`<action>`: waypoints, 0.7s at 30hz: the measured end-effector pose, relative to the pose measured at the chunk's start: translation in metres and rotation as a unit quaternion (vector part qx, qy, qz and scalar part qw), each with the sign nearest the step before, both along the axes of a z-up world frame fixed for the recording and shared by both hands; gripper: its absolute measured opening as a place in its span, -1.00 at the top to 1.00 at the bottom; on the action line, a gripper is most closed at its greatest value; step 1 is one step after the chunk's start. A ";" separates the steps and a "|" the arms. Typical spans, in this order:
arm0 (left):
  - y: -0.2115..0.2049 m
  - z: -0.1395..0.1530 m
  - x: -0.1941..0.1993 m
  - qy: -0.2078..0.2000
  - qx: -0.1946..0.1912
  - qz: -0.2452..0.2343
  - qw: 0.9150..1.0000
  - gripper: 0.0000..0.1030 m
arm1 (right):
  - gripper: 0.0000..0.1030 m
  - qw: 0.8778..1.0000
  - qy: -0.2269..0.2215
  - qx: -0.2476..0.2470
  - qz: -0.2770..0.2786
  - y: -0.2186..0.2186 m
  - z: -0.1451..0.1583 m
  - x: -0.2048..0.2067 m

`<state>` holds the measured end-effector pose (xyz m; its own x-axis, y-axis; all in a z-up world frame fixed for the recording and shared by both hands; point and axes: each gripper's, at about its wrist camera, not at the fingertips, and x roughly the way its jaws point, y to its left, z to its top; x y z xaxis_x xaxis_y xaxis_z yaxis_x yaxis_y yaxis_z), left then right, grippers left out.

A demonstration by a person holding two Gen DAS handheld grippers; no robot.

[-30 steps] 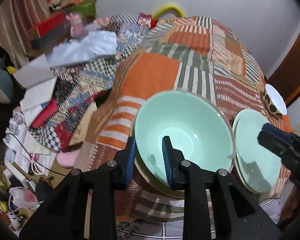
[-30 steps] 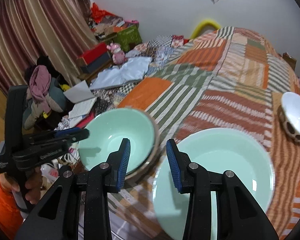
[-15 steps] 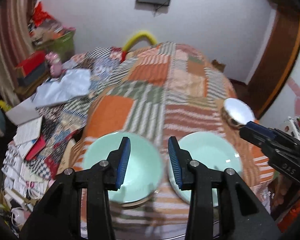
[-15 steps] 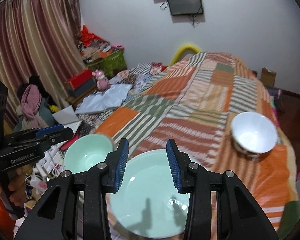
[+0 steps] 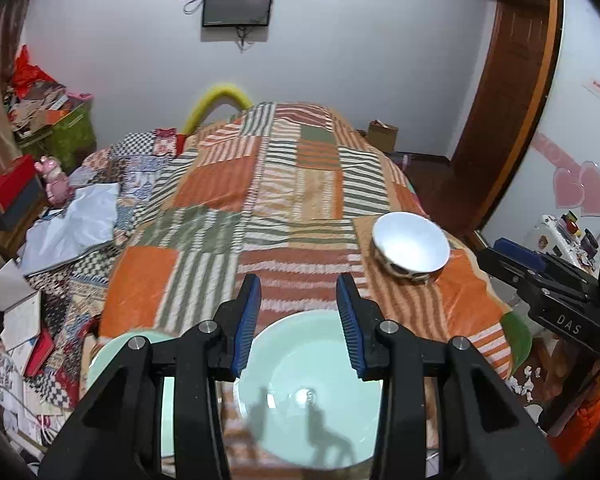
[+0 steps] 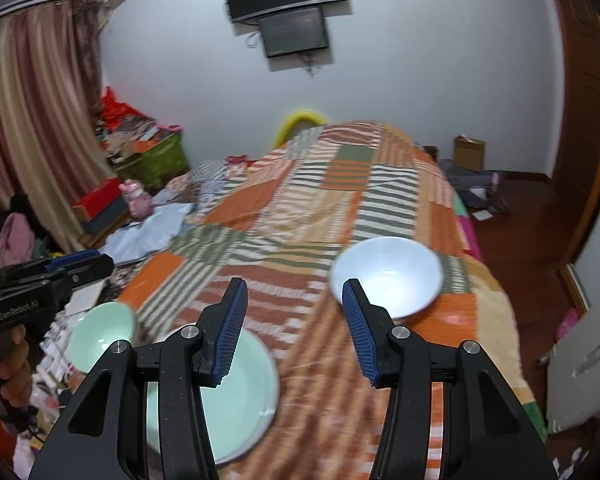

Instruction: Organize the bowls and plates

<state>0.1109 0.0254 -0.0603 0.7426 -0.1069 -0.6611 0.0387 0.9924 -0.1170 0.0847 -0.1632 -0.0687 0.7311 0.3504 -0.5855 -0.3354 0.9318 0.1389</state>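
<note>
1. Both tools, left tool (image 5: 298,322) and right tool (image 6: 294,326), stand narrowly open, gripping nothing; the right jaws have just been opening.
2. On the bed (image 5: 260,200), the mint plate (image 5: 312,392) lies bottom centre and the mint bowl (image 6: 102,332) lower left.
3. The white bowl (image 5: 410,248) sits at right.

Mint-green bowls: one (image 6: 100,336)
White bowls: one (image 5: 410,246)
Mint-green plates: one (image 5: 312,388) — possibly stacked
Grippers: two — left (image 5: 298,324), right (image 6: 292,328)

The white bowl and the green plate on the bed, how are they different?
The white bowl is deep with tall sides; the green plate is wide and shallow. The white bowl is white inside; the green plate is pale mint. The white bowl sits farther up the bed. Both rest upright and empty on the striped blanket.
</note>
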 end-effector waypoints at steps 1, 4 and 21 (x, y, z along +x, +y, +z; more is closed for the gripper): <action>-0.006 0.000 0.006 0.001 0.001 -0.006 1.000 0.26 | 0.11 1.000 0.001 -0.004 -0.007 -0.005 -0.001 0.002; -0.024 -0.003 0.028 0.004 0.013 -0.026 1.000 0.26 | 0.11 0.999 0.010 -0.012 -0.030 -0.019 -0.006 0.012; -0.095 -0.076 0.152 0.097 0.008 -0.081 0.992 0.08 | 0.08 0.993 0.088 -0.014 -0.073 -0.067 -0.056 0.077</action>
<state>0.2633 -0.0695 -0.1367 0.5753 -0.2020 -0.7926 0.1760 0.9769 -0.1212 0.1614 -0.2299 -0.1252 0.6587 0.2307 -0.7161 -0.1700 0.9729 0.1569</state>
